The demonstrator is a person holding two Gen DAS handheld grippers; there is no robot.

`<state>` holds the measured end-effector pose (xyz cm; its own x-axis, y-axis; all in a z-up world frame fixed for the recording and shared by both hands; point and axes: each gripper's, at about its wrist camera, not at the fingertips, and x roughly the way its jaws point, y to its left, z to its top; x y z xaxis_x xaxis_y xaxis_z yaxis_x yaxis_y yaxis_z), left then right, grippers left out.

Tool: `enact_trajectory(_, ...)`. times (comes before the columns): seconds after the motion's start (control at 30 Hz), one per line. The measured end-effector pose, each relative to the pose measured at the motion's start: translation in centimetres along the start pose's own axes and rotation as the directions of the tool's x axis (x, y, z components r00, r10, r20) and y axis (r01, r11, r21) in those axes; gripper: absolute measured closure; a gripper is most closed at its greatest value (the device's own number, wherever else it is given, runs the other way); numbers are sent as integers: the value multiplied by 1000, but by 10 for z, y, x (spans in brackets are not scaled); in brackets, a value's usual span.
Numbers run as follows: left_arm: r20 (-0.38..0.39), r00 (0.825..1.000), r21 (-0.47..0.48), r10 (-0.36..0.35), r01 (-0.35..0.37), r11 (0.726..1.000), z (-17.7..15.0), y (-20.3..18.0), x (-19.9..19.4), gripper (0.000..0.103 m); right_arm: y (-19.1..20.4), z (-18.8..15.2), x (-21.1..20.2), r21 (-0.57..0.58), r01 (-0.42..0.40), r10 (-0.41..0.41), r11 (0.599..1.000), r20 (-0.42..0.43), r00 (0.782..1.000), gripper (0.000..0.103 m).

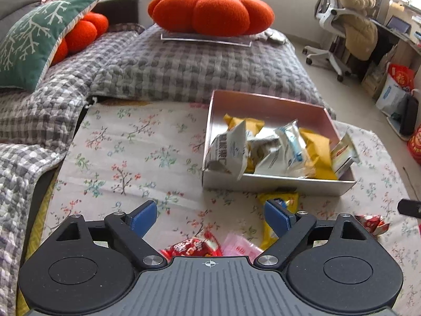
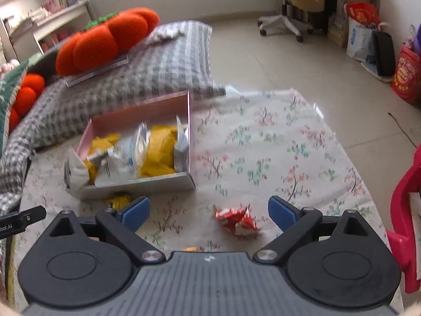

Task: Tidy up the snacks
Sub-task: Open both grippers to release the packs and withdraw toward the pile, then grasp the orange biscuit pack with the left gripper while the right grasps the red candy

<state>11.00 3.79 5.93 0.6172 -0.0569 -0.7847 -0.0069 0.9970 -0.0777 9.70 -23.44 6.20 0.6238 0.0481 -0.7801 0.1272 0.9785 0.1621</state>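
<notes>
Most snacks already sit piled in the pink box (image 1: 273, 105) on the floral cloth (image 1: 131, 152), while both the left gripper (image 1: 210, 217) and right gripper (image 2: 209, 212) are spread empty above loose strays: a red packet (image 2: 236, 221), a yellow packet (image 1: 279, 205) and a pink wrapper (image 1: 239, 247).

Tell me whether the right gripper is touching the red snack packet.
Apart. In the right wrist view, the red snack packet lies on the floral cloth between the open right gripper fingers, cloth showing either side.

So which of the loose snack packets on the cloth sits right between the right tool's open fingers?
The crumpled red packet, alone on the floral cloth ahead of the right tool. The yellow packet lies off to its left, against the pink box.
</notes>
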Motion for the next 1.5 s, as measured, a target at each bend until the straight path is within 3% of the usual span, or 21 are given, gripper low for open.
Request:
enact_trajectory(0.2,9,995,68,100,-101,993,-11,-1,3,13,11,-10,-1,-60,-50,48,997,-43,998,9)
enact_trajectory(0.3,0,994,100,112,-112,989,-23,-4,3,13,11,-12,-3,-67,-67,64,995,-51,997,9)
enact_trajectory(0.77,-113,991,162,75,-56,985,-78,-18,19,13,17,-31,4,-206,-32,10,978,-108,994,13)
enact_trajectory(1.0,-146,985,183,96,-68,981,-89,-20,34,13,-4,-27,4,-124,8,-20,992,-93,995,18)
enact_trajectory(1.2,-173,981,161,91,-63,985,-91,-18,43,15,-21,-20,16,-53,109,-112,993,-64,992,19)
enact_trajectory(1.33,-185,979,165,90,-59,984,-92,-16,51,16,-21,-19,36,-88,126,-134,988,-92,987,20)
enact_trajectory(1.43,-188,980,139,59,-33,990,-90,-13,52,22,-10,-21,49,-163,118,-136,980,-104,985,23)
enact_trajectory(1.5,-183,982,136,51,-27,990,-89,-13,52,31,-4,-21,55,-197,109,-133,974,-113,985,25)
